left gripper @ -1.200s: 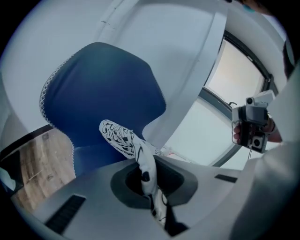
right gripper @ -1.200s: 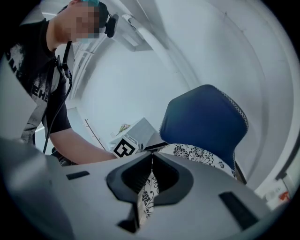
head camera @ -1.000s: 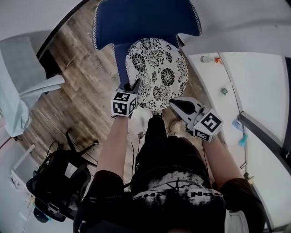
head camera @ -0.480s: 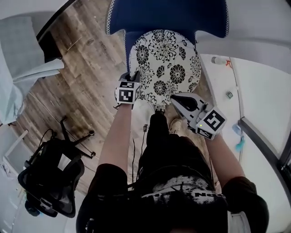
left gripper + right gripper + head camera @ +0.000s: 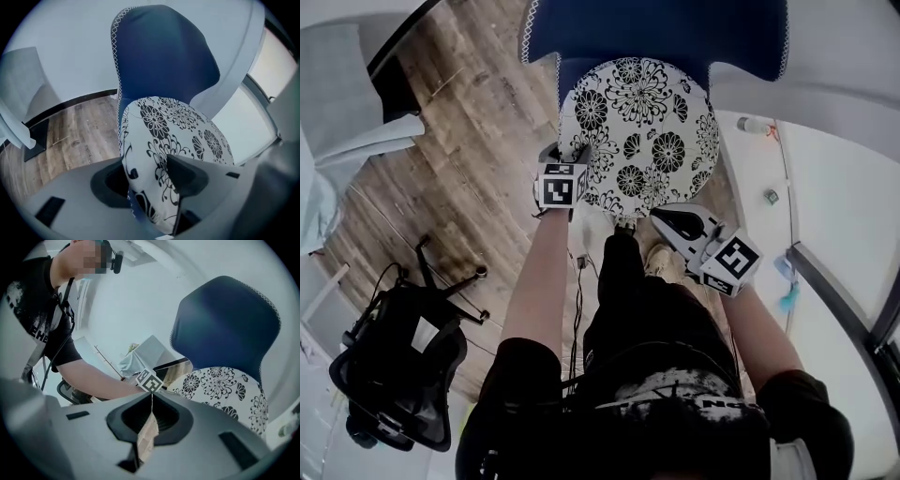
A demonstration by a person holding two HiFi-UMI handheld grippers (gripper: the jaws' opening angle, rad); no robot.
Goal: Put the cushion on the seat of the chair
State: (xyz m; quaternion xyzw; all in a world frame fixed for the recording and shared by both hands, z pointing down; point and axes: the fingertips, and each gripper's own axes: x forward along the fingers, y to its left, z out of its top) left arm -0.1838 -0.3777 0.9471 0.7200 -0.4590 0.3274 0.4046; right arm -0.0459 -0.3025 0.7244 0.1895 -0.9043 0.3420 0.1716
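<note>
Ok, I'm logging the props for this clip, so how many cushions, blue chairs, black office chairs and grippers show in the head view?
cushion: 1
blue chair: 1
black office chair: 1
grippers: 2, the left gripper, its jaws just opened with the cushion's edge between them, and the right gripper
Total: 5

left claw [image 5: 145, 173]: jaws just opening, cushion [image 5: 637, 131] between | right claw [image 5: 151, 397]: jaws together

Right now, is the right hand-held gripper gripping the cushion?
No, the right hand-held gripper is shut on nothing; the floral cushion lies beside it on the blue chair.
</note>
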